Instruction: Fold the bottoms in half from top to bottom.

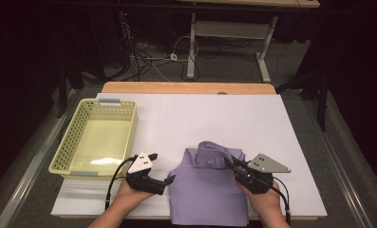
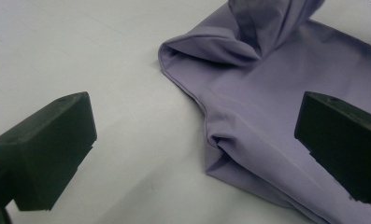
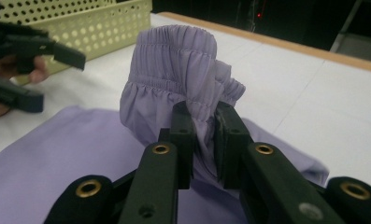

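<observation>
- Garment (image 1: 207, 190): lilac woven cloth, smooth, matt; gathered elastic band (image 3: 174, 60), ribbed.
- Basket (image 1: 77, 128): pale yellow plastic, perforated, slight gloss.
- Table cover (image 1: 224, 118): white, matt, paper-like sheet.
- Table edge (image 1: 186, 88): light wood.
- Right gripper (image 3: 204, 135): black matt plastic, brass-coloured inserts.

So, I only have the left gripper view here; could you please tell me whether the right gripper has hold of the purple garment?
Observer: Yes, the right gripper is shut on the gathered elastic band of the purple garment, lifting it into a bunch.
Operator: Thank you. What is on the table beside the left gripper?
Observer: A yellow perforated basket sits at the table's left edge, beyond the left gripper.
Operator: Is anything in it?
Observer: No, the high view shows its bottom bare.
</observation>
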